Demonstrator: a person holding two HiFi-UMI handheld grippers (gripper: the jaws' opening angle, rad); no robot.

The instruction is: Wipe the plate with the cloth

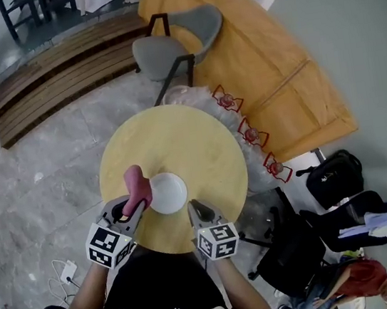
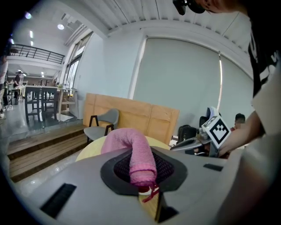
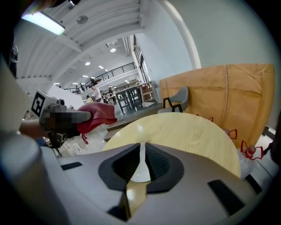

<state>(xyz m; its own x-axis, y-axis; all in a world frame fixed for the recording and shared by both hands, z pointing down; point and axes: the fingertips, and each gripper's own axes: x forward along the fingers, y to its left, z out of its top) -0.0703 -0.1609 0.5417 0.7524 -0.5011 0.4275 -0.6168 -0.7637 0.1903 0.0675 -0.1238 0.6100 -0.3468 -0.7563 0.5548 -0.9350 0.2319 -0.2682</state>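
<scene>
A white plate (image 1: 167, 192) lies near the front of the round yellow table (image 1: 198, 135). My left gripper (image 1: 133, 206) is shut on a rolled pink cloth (image 1: 136, 183), which hangs just left of the plate's rim. In the left gripper view the cloth (image 2: 136, 149) arches up out of the jaws of the left gripper (image 2: 145, 184). My right gripper (image 1: 193, 205) is shut and holds nothing, its tips just off the plate's right front edge. In the right gripper view the plate (image 3: 140, 175) shows through the slit of the right gripper (image 3: 142, 154), and the cloth (image 3: 97, 115) is at the left.
A grey chair (image 1: 177, 44) stands behind the table, against a leaning wooden panel (image 1: 267, 67). A clear plastic bag with red marks (image 1: 252, 134) lies at the table's right. Black bags (image 1: 334, 176) and a person (image 1: 363, 279) are at the lower right. Wooden steps (image 1: 58, 69) run at the back left.
</scene>
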